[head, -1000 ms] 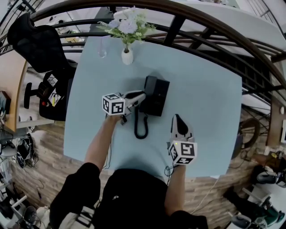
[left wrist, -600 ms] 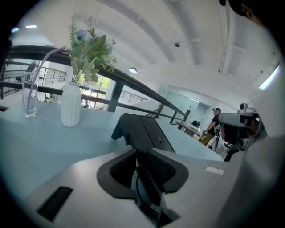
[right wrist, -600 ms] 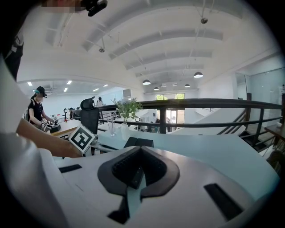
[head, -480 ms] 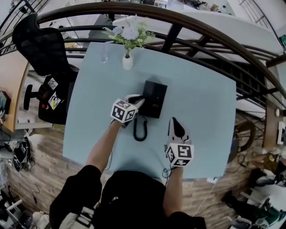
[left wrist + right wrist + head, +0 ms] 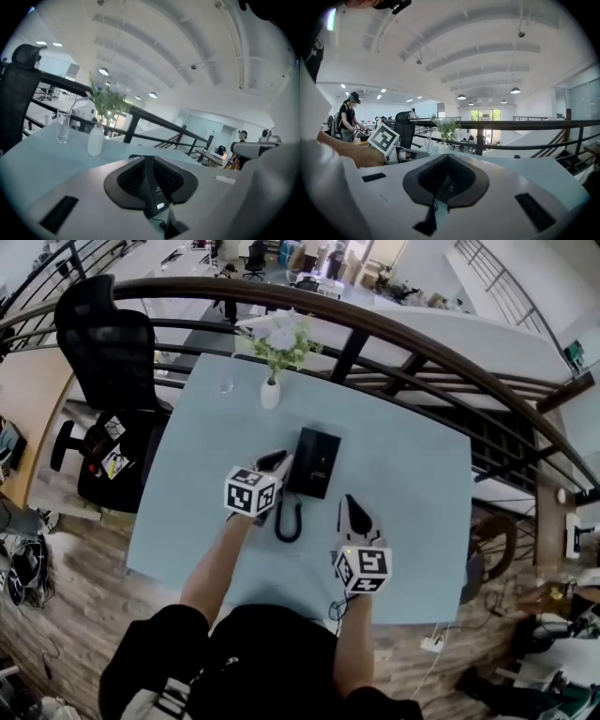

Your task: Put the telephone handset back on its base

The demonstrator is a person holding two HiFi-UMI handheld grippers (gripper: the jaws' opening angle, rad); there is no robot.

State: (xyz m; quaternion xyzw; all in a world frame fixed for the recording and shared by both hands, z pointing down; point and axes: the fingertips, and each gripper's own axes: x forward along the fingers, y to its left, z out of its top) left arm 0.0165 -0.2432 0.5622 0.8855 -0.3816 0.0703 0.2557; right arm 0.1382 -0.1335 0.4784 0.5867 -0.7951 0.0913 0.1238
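- The telephone handset (image 5: 304, 461) is seen as one black block with its base (image 5: 323, 465) near the middle of the table (image 5: 422, 493). It is judged to lie along the base's left side, but whether it is fully seated cannot be told from so small a view.
- The left gripper (image 5: 274, 462) is held just beside the left edge of the base, with its jaws pressed together and nothing between them. If it is swung away carelessly, the handset could be clipped and knocked out of its cradle.
- The cord (image 5: 288, 518) is looped on the table in front of the base, between the two grippers. It could be snagged by either gripper, so that the handset is dragged off or the base is pulled toward the table edge.
- The right gripper (image 5: 353, 512) is held apart from the base, nearer the person, and its jaws are likewise closed on nothing. The base is therefore braced by nothing, and it could be slid by a push from the left.
- A vase (image 5: 270, 395) of flowers and a glass (image 5: 226, 382) are set at the far edge of the table. They could be tipped only by a wide sweep.
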